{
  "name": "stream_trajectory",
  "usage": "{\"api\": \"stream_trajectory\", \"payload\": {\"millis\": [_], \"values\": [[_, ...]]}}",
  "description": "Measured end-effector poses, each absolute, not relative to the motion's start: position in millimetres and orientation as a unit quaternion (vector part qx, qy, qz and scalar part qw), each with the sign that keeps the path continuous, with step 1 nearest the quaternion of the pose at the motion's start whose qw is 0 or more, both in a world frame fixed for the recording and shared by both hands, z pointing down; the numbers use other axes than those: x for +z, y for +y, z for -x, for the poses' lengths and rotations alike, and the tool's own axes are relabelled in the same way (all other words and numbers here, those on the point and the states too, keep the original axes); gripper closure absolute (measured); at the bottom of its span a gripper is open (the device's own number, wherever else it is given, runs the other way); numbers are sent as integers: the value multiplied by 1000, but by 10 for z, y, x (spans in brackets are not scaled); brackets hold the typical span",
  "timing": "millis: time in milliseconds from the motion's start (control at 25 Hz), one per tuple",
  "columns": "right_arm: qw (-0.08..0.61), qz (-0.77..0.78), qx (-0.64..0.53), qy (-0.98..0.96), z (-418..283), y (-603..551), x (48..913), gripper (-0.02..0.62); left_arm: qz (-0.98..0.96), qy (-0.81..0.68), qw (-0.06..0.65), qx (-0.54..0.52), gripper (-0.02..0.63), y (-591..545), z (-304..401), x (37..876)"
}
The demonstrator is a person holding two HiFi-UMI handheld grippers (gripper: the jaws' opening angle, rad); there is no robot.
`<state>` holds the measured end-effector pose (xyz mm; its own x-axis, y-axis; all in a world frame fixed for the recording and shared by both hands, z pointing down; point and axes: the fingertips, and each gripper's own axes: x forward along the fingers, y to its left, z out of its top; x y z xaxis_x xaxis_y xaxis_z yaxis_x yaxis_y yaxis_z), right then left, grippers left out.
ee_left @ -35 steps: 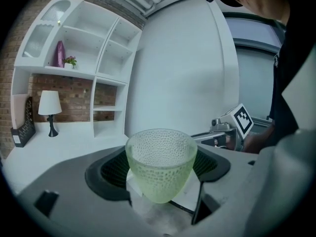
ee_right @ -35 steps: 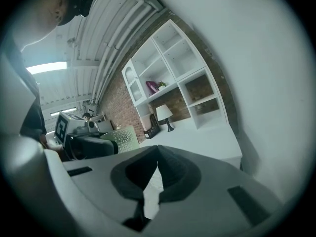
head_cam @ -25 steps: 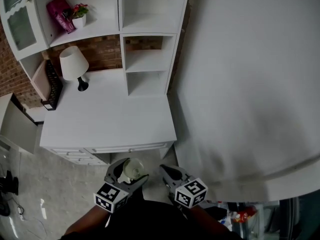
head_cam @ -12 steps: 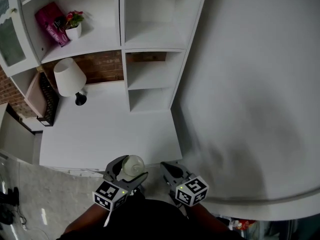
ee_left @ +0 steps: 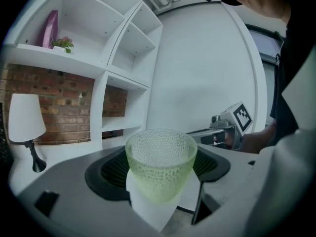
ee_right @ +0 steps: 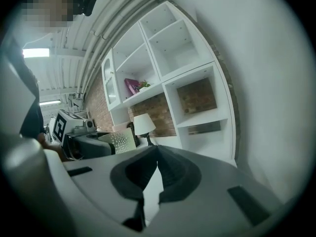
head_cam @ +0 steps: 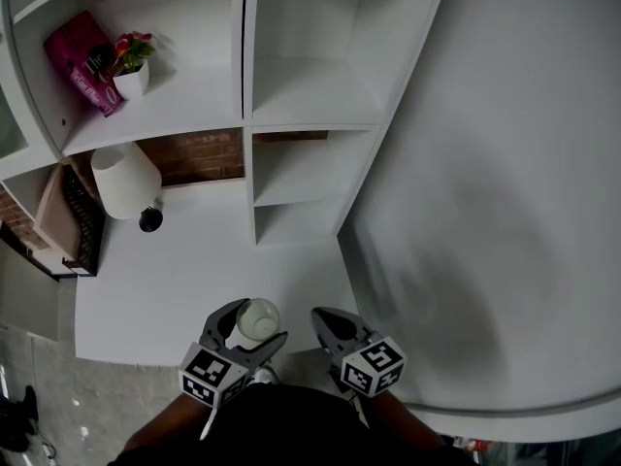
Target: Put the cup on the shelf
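gripping one cup (ee_left: 160,164), left tongs (head_cam: 251,329); right tongs (head_cam: 322,316) closed

Advanced toward the shelf (head_cam: 301,90). Brought the cup (head_cam: 258,318), clamped in the left gripper (head_cam: 252,326), and the right gripper (head_cam: 323,320) from above the floor (head_cam: 39,396) to above the desk (head_cam: 184,280) front edge.

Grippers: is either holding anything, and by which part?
The left gripper holds the cup by its sides, below the rim. The right gripper is shut on nothing.
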<state>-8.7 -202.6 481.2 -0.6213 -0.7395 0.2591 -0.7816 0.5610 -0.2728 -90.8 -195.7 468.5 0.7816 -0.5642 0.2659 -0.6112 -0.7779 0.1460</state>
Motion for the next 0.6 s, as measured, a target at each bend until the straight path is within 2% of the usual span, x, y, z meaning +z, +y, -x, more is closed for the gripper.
{"api": "stream_trajectory", "payload": {"millis": [600], "values": [[69,-458,192,-865,87,-2391,4913,591,-942,-290,131,108,222,-2395,949,4880]]}}
